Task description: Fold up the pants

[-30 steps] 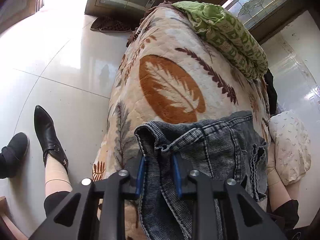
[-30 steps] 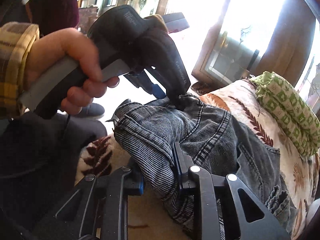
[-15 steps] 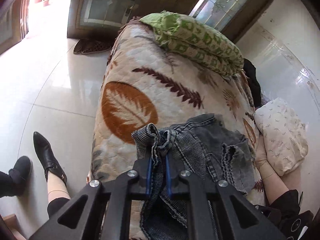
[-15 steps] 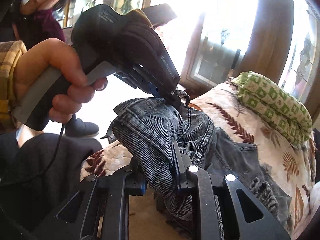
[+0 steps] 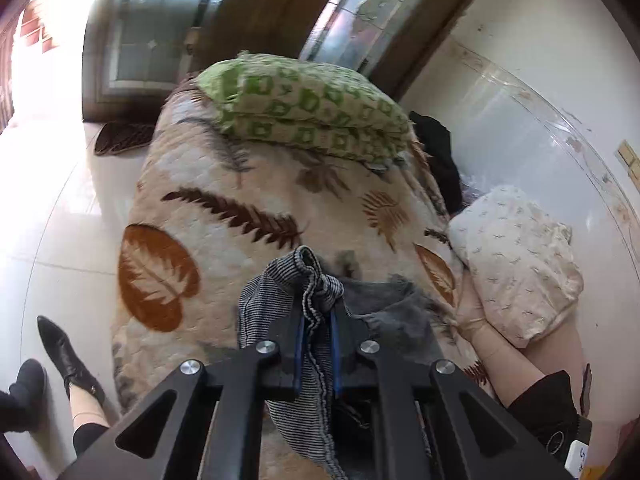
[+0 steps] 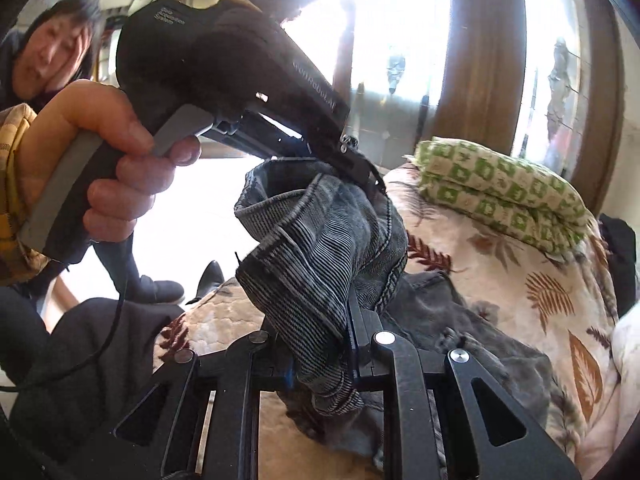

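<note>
Grey-blue denim pants (image 5: 276, 300) lie bunched on a leaf-patterned blanket (image 5: 224, 208), their top edge lifted. My left gripper (image 5: 316, 320) is shut on a gathered fold of the waistband, its blue pads pressing the cloth. In the right wrist view a hand holds the left gripper (image 6: 360, 168) above the raised pants (image 6: 320, 248). My right gripper (image 6: 320, 360) is shut on another stretch of the same denim edge, nearer the camera. The legs of the pants trail down onto the blanket and are partly hidden behind the fingers.
A green patterned pillow (image 5: 304, 108) lies at the far end of the blanket. A white pillow (image 5: 516, 256) and dark clothing (image 5: 436, 148) sit by the right wall. A person's feet in black shoes (image 5: 68, 352) stand on the tiled floor at left.
The left jaws closed onto the waistband. Both grippers rose, pulling the denim edge up off the blanket, and both views tilted as the wrists rolled.
</note>
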Available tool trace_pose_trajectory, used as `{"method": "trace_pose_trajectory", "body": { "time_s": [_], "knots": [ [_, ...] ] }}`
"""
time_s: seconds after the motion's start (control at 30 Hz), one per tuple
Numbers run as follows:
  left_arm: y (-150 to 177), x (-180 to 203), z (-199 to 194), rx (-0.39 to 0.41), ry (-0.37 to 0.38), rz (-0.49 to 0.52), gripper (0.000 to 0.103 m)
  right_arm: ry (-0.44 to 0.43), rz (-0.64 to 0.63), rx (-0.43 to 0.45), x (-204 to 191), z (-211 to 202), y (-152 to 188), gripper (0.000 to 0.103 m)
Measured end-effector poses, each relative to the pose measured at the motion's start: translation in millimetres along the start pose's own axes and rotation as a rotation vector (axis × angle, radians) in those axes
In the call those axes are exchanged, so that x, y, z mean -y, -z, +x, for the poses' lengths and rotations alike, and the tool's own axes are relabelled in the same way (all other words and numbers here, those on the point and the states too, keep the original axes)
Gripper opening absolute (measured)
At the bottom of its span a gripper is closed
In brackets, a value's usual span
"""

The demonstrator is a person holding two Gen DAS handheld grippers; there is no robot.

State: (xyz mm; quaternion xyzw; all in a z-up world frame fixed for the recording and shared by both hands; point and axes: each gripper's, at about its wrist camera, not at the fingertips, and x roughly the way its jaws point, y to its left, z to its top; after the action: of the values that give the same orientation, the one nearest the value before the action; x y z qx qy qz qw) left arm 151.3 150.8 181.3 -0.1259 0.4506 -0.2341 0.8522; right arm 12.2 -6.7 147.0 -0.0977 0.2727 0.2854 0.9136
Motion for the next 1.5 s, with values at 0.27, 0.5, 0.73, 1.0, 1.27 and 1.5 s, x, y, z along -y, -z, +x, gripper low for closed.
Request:
{"method": "trace_pose_trajectory", "body": {
  "time_s": [0.27,0.5,0.73,1.0,1.27,1.5],
  "knots": [
    [-4,93,45,-0.06,0.07,0.124,0.012,0.066,0.101,0.011,43,-33,20,0.017],
    [-1,157,113,-0.153,0.104,0.195,0.012,0.127,0.238,-0.012,93,-51,53,0.017],
    [13,189,213,-0.304,0.051,0.23,0.012,0.087,0.694,-0.143,168,-36,117,0.02],
    [32,201,271,-0.384,-0.028,0.268,0.012,0.07,0.955,-0.21,204,-24,161,0.033],
    [3,177,187,-0.255,0.143,0.15,0.052,0.123,0.971,-0.195,206,-43,151,0.059],
    [53,144,113,-0.136,-0.08,0.288,0.051,0.185,0.922,-0.187,213,-53,148,0.029]
  ]
}}
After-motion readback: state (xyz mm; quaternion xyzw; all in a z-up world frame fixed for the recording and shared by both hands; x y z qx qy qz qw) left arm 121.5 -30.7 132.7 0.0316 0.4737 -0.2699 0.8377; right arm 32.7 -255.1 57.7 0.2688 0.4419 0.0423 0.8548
